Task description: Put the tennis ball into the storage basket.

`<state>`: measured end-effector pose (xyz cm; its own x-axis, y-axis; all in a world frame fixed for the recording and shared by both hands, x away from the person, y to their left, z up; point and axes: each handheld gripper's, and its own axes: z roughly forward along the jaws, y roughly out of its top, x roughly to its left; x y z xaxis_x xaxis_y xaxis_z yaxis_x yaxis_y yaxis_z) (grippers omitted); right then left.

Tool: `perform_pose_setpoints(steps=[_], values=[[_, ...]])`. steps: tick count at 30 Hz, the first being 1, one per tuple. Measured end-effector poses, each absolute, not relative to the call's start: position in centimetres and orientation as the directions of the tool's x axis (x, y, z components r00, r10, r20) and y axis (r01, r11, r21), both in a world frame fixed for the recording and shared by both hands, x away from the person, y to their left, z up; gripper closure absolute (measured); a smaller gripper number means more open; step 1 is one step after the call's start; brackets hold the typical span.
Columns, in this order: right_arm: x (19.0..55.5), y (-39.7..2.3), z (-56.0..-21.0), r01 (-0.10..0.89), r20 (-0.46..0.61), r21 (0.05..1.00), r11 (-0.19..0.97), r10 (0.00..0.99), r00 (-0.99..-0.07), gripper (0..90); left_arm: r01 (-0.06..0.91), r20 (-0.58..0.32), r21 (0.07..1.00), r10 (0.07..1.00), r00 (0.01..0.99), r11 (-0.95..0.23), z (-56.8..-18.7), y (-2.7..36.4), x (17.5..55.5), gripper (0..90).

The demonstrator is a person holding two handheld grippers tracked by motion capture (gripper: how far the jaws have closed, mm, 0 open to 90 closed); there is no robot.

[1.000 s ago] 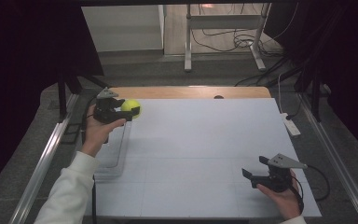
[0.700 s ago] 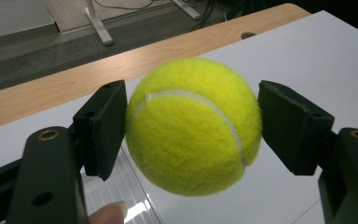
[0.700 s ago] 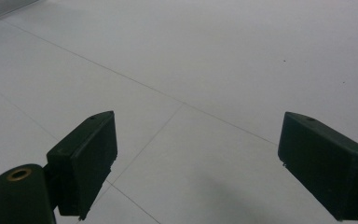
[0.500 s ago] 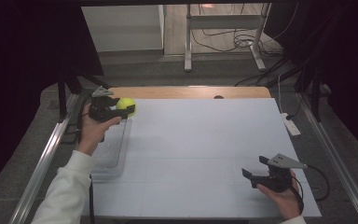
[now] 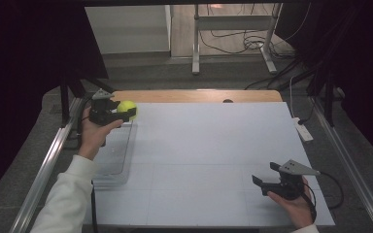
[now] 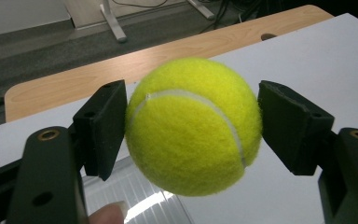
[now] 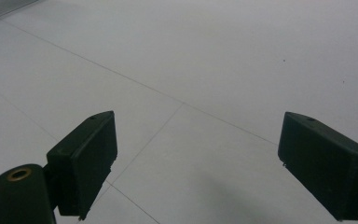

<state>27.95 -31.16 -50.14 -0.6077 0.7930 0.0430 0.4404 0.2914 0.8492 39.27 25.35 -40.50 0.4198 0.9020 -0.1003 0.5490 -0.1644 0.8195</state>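
Note:
A yellow tennis ball [image 5: 126, 107] hangs above the far left corner of the white table top [image 5: 213, 145], with my left gripper [image 5: 128, 110] shut on it. In the left gripper view the ball [image 6: 191, 126] sits between the two black pads [image 6: 100, 128], held by its sides. A hand and a white sleeve carry that gripper. Near the front right of the table, my right gripper [image 5: 264, 173] is held low and stands open. Its jaws are wide apart over bare white surface in the right gripper view [image 7: 196, 158], with nothing between them.
A clear plastic tray [image 5: 116, 155] lies along the left edge of the table, just below the held ball. A strip of bare wood [image 5: 194, 95] runs along the far edge. A white power strip [image 5: 303, 130] lies at the right edge. Metal rails flank the table.
The left gripper with the ball has drifted a little to the left and farther away. The right gripper has not moved.

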Motion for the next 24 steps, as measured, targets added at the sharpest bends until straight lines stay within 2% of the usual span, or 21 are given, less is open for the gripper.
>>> perform_pose_setpoints(steps=[24], values=[[28.0,-31.2,-50.1,0.443,0.044,0.848,0.290,0.795,-0.605,11.7,0.567,-0.096,0.812,0.929,0.357,-0.134,-40.6,27.4,40.2,27.5]])
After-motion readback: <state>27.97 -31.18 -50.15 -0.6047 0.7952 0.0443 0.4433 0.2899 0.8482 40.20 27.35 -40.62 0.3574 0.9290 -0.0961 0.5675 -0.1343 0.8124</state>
